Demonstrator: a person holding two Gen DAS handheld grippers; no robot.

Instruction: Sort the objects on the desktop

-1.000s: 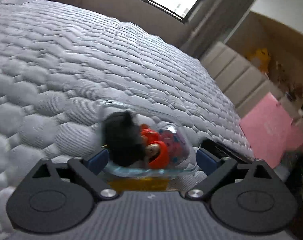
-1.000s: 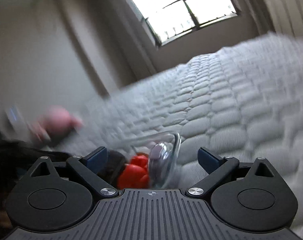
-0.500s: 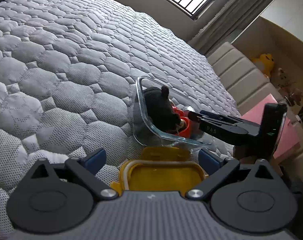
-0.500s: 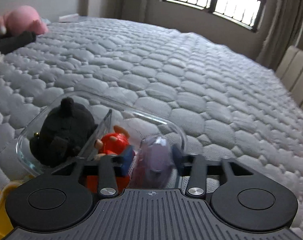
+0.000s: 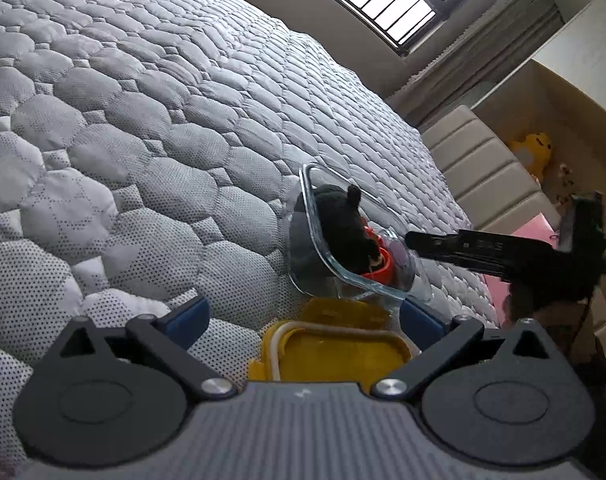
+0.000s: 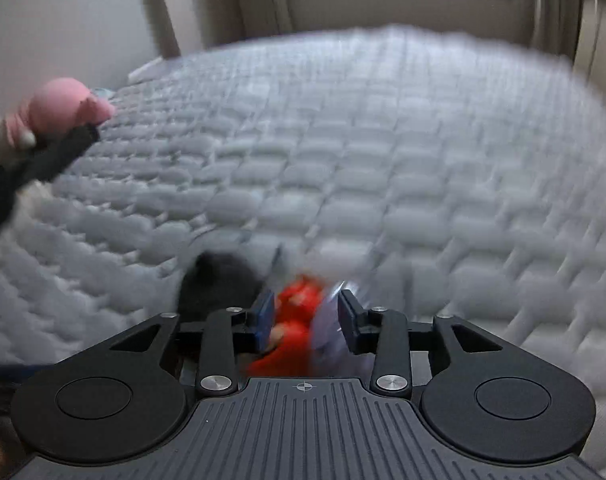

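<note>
The clear glass container (image 5: 357, 240), tipped on its side on the quilted grey bed (image 5: 143, 120) at centre right of the left wrist view, holds a black plush (image 5: 341, 232) and a red toy (image 5: 377, 266). The right gripper (image 6: 303, 316) has narrow jaws around the blurred red toy and a pale purple thing (image 6: 329, 322); contact unclear. The left gripper (image 5: 303, 318) gapes wide over a yellow lid (image 5: 335, 344).

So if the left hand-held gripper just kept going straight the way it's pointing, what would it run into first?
Probably the yellow lid, which lies on the quilted mattress directly between the open jaws of the left hand-held gripper. Just beyond it sits the glass container holding the black plush toy. Depth is hard to judge here.
</note>
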